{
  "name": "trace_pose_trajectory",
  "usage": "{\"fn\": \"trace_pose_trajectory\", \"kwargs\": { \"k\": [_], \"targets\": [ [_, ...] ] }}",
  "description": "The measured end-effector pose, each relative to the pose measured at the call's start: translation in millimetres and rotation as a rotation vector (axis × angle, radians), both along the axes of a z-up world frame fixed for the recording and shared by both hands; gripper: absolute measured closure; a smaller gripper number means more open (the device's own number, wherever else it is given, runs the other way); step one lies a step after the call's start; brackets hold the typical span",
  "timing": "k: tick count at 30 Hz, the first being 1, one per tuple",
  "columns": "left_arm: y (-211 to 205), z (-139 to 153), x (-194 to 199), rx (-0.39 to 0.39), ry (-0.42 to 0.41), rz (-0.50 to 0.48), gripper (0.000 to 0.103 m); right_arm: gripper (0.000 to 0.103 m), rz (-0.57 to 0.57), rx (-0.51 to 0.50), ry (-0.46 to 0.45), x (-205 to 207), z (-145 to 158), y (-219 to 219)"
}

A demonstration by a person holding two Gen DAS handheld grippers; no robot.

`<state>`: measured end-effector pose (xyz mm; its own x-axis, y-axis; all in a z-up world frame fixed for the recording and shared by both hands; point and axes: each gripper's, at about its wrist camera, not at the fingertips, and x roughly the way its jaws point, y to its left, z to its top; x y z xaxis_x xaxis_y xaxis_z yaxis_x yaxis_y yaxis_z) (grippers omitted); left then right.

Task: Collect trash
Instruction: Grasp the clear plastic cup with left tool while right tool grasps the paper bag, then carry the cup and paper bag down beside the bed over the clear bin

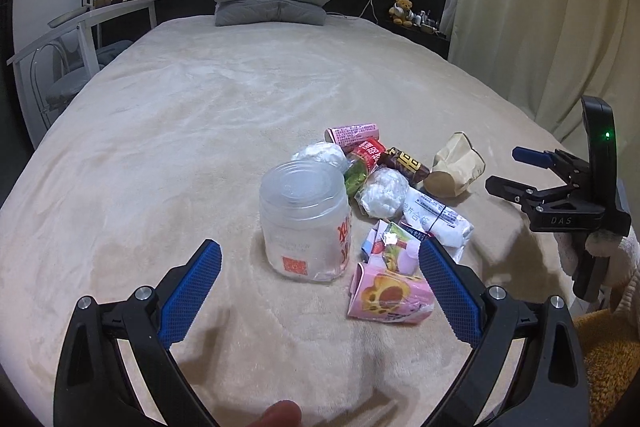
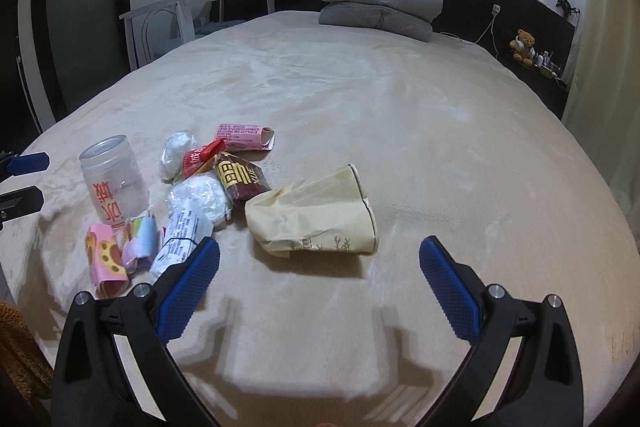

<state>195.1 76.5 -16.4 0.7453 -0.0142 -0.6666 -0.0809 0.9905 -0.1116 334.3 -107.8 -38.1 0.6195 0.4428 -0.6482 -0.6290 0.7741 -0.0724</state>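
While both grippers are held above the beige bed cover [image 1: 200,131], nothing is gripped by either. The left gripper [image 1: 320,267] is seen with its blue-padded fingers [image 1: 192,291] spread wide apart, and a clear plastic jar [image 1: 306,223] is framed upright between and just ahead of them. Just inside the right-hand finger, a pink carton [image 1: 388,297] is found lying flattened, touching a torn colourful wrapper [image 1: 390,243] beyond it. Farther ahead, crumpled white tissue [image 1: 382,193], a dark brown packet [image 1: 404,163] and a pink box [image 1: 352,134] are piled together.

The right gripper [image 2: 320,267] is likewise held with its fingers [image 2: 450,291] wide apart. A crushed paper cup [image 2: 320,217] is seen on its side just ahead of the gap, nearer the left-hand finger. A white labelled packet [image 2: 182,235] is partly hidden behind that finger's tip. The rest of the trash is spread to the left of it.
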Motion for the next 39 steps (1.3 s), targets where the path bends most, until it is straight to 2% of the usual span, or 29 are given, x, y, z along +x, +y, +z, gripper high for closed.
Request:
{"fn": "trace_pose_trajectory", "kwargs": {
  "k": [9,17,19,20,22,29,39],
  "targets": [
    [7.9,-17.8,45.6,0.035,0.042,0.007,0.006,0.004,0.083,-0.036,-0.012,24.4,-16.2,25.6],
    [16.8,-30.9,67.6,0.037,0.07,0.027,0.008,0.006,0.087,-0.088,-0.012,40.5,-29.8,40.1],
    [15.5,-31.7,70.0,0.042,0.074,0.021,0.021,0.019,0.081,-0.1,-0.016,42.8,-30.3,41.0],
    [14.8,-32.0,70.9,0.047,0.078,0.021,0.024,0.019,0.083,-0.097,-0.012,43.5,-30.4,40.7],
    [14.0,-31.0,71.4,0.038,0.07,0.013,0.036,0.019,0.084,-0.096,-0.007,44.0,-29.5,39.6],
    [16.1,-24.5,63.5,0.03,0.037,0.015,0.037,0.019,0.07,-0.06,-0.034,36.5,-15.8,28.0],
    [15.5,3.7,34.1,-0.009,-0.039,0.044,0.037,0.019,0.029,-0.008,-0.046,8.7,8.5,3.0]
  ]
}}
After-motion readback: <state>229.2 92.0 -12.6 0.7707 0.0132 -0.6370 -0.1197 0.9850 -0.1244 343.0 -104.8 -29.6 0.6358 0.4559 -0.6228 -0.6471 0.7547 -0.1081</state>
